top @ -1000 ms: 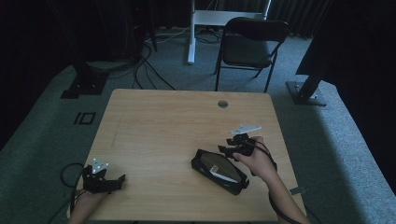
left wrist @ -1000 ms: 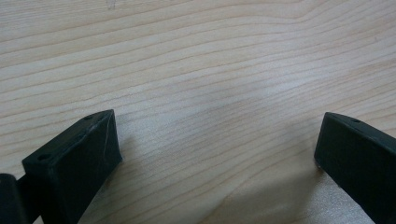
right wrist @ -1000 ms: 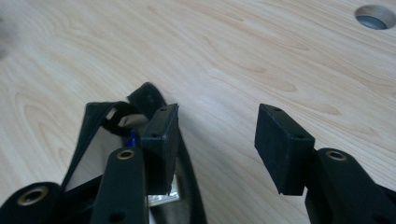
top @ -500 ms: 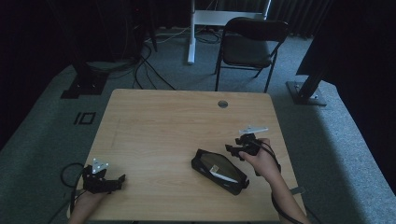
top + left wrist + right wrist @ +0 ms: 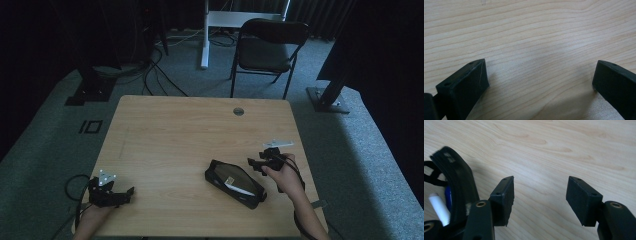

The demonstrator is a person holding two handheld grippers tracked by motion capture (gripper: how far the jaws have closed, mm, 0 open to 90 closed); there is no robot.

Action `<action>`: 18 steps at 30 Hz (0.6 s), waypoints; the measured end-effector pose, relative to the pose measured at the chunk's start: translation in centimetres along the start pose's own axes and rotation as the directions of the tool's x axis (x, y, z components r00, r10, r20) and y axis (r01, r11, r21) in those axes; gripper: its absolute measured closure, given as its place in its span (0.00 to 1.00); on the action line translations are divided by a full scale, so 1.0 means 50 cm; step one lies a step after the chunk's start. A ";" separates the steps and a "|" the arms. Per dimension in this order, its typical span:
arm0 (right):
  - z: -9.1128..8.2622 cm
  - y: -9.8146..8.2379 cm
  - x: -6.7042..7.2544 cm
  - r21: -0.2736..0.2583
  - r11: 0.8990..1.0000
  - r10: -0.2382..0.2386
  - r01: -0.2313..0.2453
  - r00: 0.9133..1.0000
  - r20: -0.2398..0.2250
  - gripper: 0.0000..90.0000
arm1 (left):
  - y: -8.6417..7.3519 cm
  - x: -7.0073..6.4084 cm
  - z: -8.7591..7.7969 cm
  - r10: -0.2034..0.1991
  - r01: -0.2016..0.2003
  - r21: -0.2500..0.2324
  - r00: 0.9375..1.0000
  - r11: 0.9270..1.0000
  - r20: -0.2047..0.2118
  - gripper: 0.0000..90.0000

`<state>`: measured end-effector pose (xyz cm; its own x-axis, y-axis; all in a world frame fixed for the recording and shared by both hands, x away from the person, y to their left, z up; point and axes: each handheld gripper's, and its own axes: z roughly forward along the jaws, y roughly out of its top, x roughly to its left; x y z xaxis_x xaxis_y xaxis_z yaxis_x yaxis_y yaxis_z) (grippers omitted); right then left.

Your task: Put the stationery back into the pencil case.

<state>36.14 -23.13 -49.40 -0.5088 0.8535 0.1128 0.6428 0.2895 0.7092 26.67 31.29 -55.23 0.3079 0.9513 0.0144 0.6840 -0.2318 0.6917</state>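
**Open pouch on the tabletop, right gripper drawn back beside it**

The pale wooden tabletop [image 5: 190, 135] takes up most of the scene. Beyond its twelve o'clock edge stands a black folding chair [image 5: 267, 50] on grey carpet.

On the tabletop toward five o'clock lies the black soft fabric zip pouch [image 5: 235, 184], set slantwise with its mouth open. In the right gripper view a white stick-like item [image 5: 439, 208] and something blue sit inside. I judge the pouch light and limp: it would sag and fold if lifted by one end, and its contents could slide out. The stiffer zip rim looks the best place to pinch, ideally with the far end steadied.

The right gripper [image 5: 260, 164] sits at the pouch's three o'clock end, just beside it. Its jaws are spread with only bare wood between them; the pouch rim lies outside the left jaw. Compared with a second ago, this gripper has shifted a little outward from the pouch and its jaws have just been opening.

The left gripper [image 5: 111, 192] rests near the eight o'clock corner, jaws spread wide over bare wood, where it was before.
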 end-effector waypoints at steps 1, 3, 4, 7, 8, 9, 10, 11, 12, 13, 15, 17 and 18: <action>0.001 -0.004 -0.002 0.005 1.000 0.006 -0.006 1.000 0.004 0.43 | 0.000 0.000 0.000 0.000 0.000 0.000 1.000 1.000 0.000 0.00; 0.003 -0.010 -0.007 0.011 1.000 0.008 -0.009 1.000 0.014 0.43 | 0.000 0.000 0.000 0.000 0.000 0.000 1.000 1.000 0.000 0.00; 0.005 -0.013 -0.009 0.011 1.000 0.015 -0.015 1.000 0.015 0.43 | 0.000 0.000 0.000 0.000 0.000 0.000 1.000 1.000 0.000 0.00; 0.006 -0.020 -0.013 0.011 1.000 0.021 -0.022 0.999 0.025 0.42 | 0.000 0.000 0.000 0.000 0.000 0.000 1.000 1.000 0.000 0.00; 0.006 -0.023 -0.014 0.008 1.000 0.027 -0.028 0.999 0.025 0.41 | 0.000 0.000 0.000 0.000 0.000 0.000 1.000 1.000 0.000 0.00; 0.006 -0.026 -0.016 0.005 0.999 0.033 -0.033 0.999 0.027 0.40 | 0.000 0.000 0.000 0.000 0.000 0.000 1.000 1.000 0.000 0.00; 0.006 -0.029 -0.018 0.002 0.999 0.039 -0.039 0.999 0.031 0.40 | 0.000 0.000 0.000 0.000 0.000 0.000 1.000 1.000 0.000 0.00; 0.006 -0.029 -0.018 0.002 0.999 0.039 -0.039 0.999 0.031 0.40 | 0.000 0.000 0.000 0.000 0.000 0.000 1.000 1.000 0.000 0.00; 0.006 -0.032 -0.020 -0.002 0.999 0.044 -0.044 0.998 0.033 0.39 | 0.000 0.000 0.000 0.000 0.000 0.000 1.000 1.000 0.000 0.00; 0.006 -0.039 -0.023 -0.005 0.999 0.053 -0.053 0.998 0.036 0.39 | 0.000 0.000 0.000 -0.001 0.001 0.000 1.000 1.000 0.000 0.00; 0.005 -0.047 -0.025 -0.005 0.998 0.056 -0.056 0.997 0.044 0.39 | 0.000 0.000 0.000 0.000 0.000 0.000 1.000 1.000 0.000 0.00; 0.004 -0.056 -0.028 -0.003 0.998 0.065 -0.065 0.997 0.047 0.37 | 0.000 0.000 0.000 0.000 0.000 0.000 1.000 1.000 0.000 0.00; 0.004 -0.060 -0.030 -0.002 0.998 0.065 -0.065 0.997 0.051 0.37 | 0.000 0.000 0.000 -0.001 0.001 0.000 1.000 1.000 0.000 0.00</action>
<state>35.10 -25.20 -51.84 -0.4358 0.8916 0.1230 0.6737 0.2325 0.7015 26.67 31.28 -55.23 0.3074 0.9515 0.0141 0.6840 -0.2313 0.6919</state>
